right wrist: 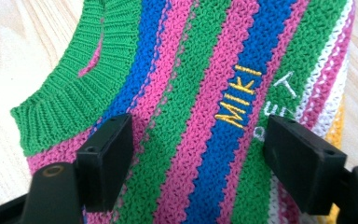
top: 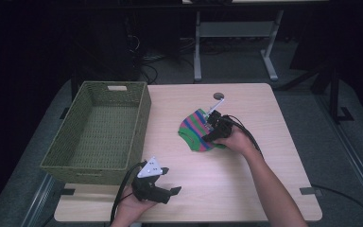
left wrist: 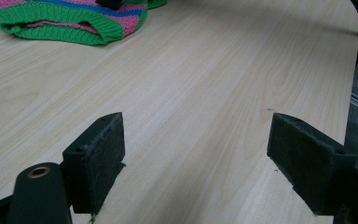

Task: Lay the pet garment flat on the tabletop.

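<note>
The striped knit (top: 197,130) lies flat on the counter (top: 264,189) just right of centre in the high view, with the right tool (top: 213,124) directly over it, reaching in from the lower right. The coming move turns on that: the knit sits straight under and ahead of the right tool, its stripes running away from the jaws toward the top of the right gripper view, so a pinch would likely gather cloth across the stripes. The right tool (right wrist: 198,154) is spread wide, with the knit (right wrist: 205,70) beneath and between the jaws; whether the pads already touch the cloth I cannot tell. The left tool (top: 163,185) rests low at the bottom left of centre in the high view, well apart from the knit, so the right hand is much the nearer. In the left gripper view that tool (left wrist: 196,163) stands spread over bare counter (left wrist: 205,84), with the knit (left wrist: 70,21) far off at upper left. The right gripper view gives yellow stitched lettering and a green ribbed hem at upper left. The high view adds the green basket (top: 137,113) at the left, probably where the knit is headed.
</note>
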A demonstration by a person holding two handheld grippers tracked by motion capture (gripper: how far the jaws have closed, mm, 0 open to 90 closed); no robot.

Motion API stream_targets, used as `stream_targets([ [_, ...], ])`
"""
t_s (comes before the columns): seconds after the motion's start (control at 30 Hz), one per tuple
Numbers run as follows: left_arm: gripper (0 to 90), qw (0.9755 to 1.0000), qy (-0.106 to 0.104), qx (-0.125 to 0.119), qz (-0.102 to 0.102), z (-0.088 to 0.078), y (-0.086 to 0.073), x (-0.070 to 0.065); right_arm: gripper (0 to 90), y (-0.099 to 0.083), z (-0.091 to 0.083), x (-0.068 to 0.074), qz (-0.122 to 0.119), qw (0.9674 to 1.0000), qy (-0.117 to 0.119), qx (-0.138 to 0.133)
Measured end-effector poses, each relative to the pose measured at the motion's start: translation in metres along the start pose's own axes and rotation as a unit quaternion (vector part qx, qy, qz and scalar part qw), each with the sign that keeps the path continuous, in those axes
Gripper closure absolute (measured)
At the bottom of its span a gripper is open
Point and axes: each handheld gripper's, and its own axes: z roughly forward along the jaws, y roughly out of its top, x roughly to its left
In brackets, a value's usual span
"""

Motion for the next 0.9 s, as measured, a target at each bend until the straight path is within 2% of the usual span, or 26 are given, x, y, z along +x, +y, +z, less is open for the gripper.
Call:
stream_targets([
  [0.13, 18.6, 1.0, 0.001, 0.0, 0.003, 0.0014, 0.0007, -0.0007, 31.3, -0.0009, -0.0015, -0.0001, 0.012, 0.9999, -0.004, -0.004],
  [0.47, 18.6, 1.0, 0.004, 0.005, 0.007, 0.0041, 0.0013, -0.0017, 48.6, 0.0, -0.0042, -0.002, 0.022, 0.9997, -0.012, -0.003],
  [0.5, 18.6, 0.9999, 0.004, 0.005, 0.009, 0.0044, 0.0014, -0.0017, 54.2, 0.0005, -0.0048, -0.0024, 0.029, 0.9994, -0.017, -0.003],
  [0.67, 18.6, 0.9999, 0.003, 0.005, 0.008, 0.0043, 0.0013, -0.0019, 65.3, 0.0025, -0.005, -0.0015, 0.034, 0.999, -0.029, 0.001],
  [0.83, 18.7, 0.9999, 0.003, 0.007, 0.008, 0.0042, 0.0009, -0.0012, 69.1, 0.0028, -0.005, -0.0018, 0.049, 0.9982, -0.035, 0.0],
  [0.9, 18.7, 0.9999, 0.004, 0.005, 0.008, 0.0041, 0.0011, -0.0012, 69.7, 0.0019, -0.0053, -0.0034, 0.054, 0.9981, -0.029, -0.004],
])
